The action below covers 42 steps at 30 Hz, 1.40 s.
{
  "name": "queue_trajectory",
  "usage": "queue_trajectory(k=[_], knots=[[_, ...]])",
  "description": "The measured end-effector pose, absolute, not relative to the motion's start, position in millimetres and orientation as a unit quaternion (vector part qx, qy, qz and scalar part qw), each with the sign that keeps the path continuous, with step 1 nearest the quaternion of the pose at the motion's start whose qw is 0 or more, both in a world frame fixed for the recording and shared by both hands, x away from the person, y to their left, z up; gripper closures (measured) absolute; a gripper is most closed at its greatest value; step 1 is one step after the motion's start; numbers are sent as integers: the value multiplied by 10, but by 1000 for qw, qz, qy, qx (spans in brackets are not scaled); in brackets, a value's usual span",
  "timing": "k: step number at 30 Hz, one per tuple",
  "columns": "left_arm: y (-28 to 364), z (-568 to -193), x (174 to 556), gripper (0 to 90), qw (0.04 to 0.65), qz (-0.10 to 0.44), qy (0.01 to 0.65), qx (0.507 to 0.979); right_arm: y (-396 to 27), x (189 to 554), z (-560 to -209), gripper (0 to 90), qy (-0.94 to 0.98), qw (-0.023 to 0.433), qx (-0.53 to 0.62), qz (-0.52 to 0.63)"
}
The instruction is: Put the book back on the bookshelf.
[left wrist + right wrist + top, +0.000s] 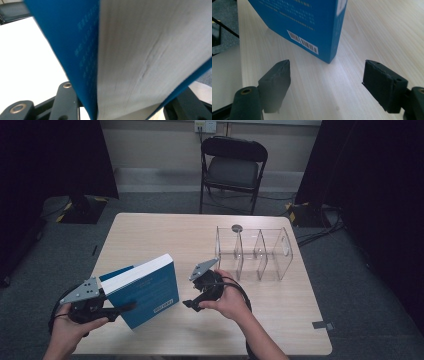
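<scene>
On the pale wooden table [200, 235] your blue book [150, 292] stands tilted on a corner near the front left, the left gripper [107, 307] with its jaws set around its page edge, the right gripper [325, 80] gaping empty just beside it. It looks stiff, fairly heavy and smooth-covered, so take it across the thickness near the spine. There is bare room ahead, with the clear rack [255, 252] well apart on your right.
</scene>
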<state>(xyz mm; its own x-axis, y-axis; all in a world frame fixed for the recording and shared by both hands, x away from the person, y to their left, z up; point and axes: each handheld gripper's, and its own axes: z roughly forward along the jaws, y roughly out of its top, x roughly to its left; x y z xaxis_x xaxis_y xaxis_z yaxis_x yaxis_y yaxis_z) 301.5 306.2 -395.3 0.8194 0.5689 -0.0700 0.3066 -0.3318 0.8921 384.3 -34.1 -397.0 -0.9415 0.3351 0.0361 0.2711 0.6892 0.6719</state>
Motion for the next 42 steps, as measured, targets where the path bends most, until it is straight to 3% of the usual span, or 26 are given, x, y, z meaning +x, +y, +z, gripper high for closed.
queue_trajectory(k=[11,42], knots=[[3125,-3992,3003,434,495,109,280,816,-186,3872,-3764,216,926,45,131,350],[3233,-4175,2953,401,472,118,294,823,63,4031,-3303,216,935,48,80,343]])
